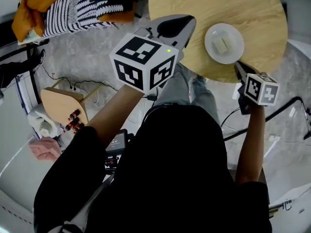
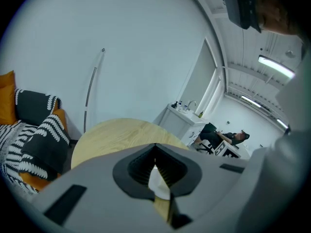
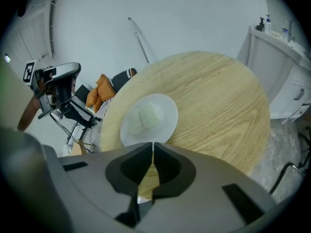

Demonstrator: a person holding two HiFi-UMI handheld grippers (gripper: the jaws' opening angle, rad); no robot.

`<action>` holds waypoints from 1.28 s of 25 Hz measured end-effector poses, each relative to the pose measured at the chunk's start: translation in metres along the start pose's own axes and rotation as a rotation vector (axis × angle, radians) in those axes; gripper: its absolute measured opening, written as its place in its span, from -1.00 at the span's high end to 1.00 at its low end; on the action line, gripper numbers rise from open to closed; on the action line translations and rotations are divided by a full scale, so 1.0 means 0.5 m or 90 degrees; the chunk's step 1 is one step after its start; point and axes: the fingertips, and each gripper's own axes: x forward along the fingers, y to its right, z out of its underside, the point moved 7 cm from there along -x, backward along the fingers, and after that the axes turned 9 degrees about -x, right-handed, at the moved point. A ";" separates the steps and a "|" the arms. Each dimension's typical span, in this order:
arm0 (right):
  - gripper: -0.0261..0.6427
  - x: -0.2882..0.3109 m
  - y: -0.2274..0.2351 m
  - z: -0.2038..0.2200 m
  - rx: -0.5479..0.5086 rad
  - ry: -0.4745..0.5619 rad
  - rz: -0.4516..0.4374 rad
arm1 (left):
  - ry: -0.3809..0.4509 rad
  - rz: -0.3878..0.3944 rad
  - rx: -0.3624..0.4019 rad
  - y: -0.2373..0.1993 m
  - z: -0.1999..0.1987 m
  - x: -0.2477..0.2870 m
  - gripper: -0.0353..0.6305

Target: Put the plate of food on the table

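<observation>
Plate: sits flat on the round wooden table, upper right of the head view, close to the table's near edge. One pale block of food lies at its middle.

Right gripper: in the head view it sits at the right middle of the frame, just below and right of the plate, with my forearm running down the right side. In its own view the jaws are drawn together, with only a hairline slit between the tips. The tips stand right at the plate's near rim. I cannot tell whether they nip the rim or only stand against it. The plate fills the centre of that view with the table top spreading behind it. A white cabinet stands at upper right.

Left gripper: at the centre of the head view, nearer the camera. Its nose is over the table's left edge, well apart from the plate. Jaws clenched, tips meeting. In the opening below the tips I see a white patch and a wood-toned strip. I cannot tell whether something is caught there or it is the scene beyond.

Surroundings, head view: orange and striped cushions at upper left. A small wooden stool stands at left middle, with cables on the floor just beside it.
</observation>
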 end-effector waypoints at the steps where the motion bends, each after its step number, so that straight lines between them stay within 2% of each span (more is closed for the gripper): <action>1: 0.88 -0.007 0.001 -0.006 0.003 0.010 0.005 | 0.004 -0.001 0.001 0.005 -0.004 -0.005 0.88; 14: 0.89 -0.117 -0.025 -0.057 -0.072 0.094 0.043 | 0.050 0.007 0.041 0.110 -0.041 -0.039 0.88; 19: 0.89 -0.188 -0.071 -0.105 -0.126 0.178 0.038 | 0.085 0.019 0.060 0.163 -0.061 -0.060 0.88; 26: 0.89 -0.292 -0.136 -0.167 -0.154 0.344 0.023 | 0.127 0.020 0.081 0.203 -0.064 -0.095 0.88; 32: 0.89 -0.383 -0.130 -0.140 -0.141 0.419 0.036 | 0.157 0.015 0.099 0.273 -0.052 -0.124 0.88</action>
